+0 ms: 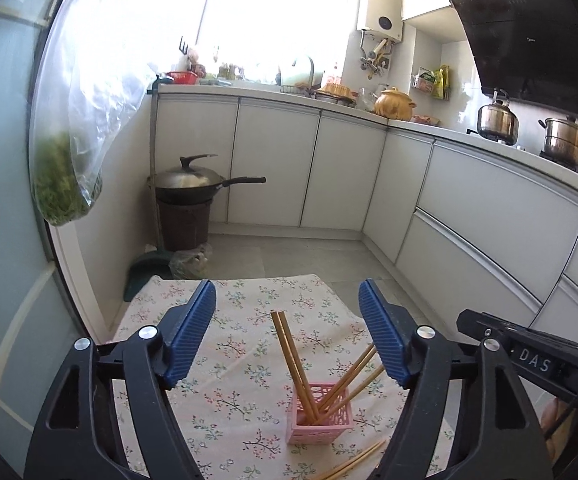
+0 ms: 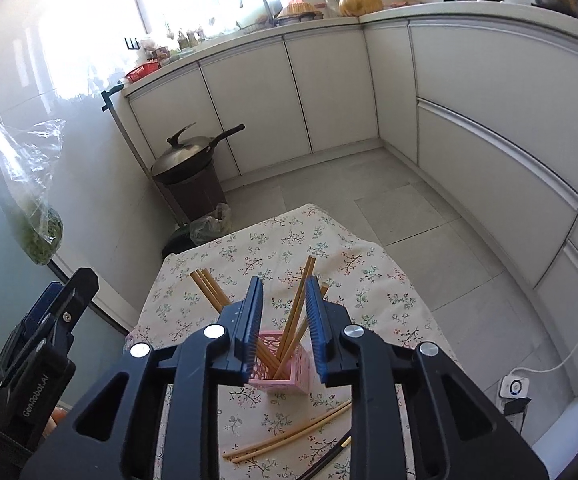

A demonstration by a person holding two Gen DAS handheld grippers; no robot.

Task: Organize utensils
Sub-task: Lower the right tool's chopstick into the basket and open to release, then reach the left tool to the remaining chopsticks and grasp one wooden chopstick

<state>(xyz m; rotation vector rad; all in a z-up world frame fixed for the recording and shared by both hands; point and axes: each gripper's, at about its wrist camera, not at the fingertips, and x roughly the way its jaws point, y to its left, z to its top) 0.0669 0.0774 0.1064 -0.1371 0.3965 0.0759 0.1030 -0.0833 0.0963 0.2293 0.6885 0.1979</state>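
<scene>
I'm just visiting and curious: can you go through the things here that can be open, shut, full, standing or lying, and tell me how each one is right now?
Left tongs: open, holding nothing.
Right tongs: slightly open, gripping nothing.
Pink holder: upright on the floral cloth, chopsticks inside.
Chopsticks in holder: standing, leaning apart.
Loose chopsticks: lying flat on the cloth.
Wok: lid on.
Cupboard doors: shut.

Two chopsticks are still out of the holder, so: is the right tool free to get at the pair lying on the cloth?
Probably yes. The right tool is open and empty, and the loose chopsticks lie bare on the floral cloth, just right of the pink holder, with nothing covering them.
</scene>
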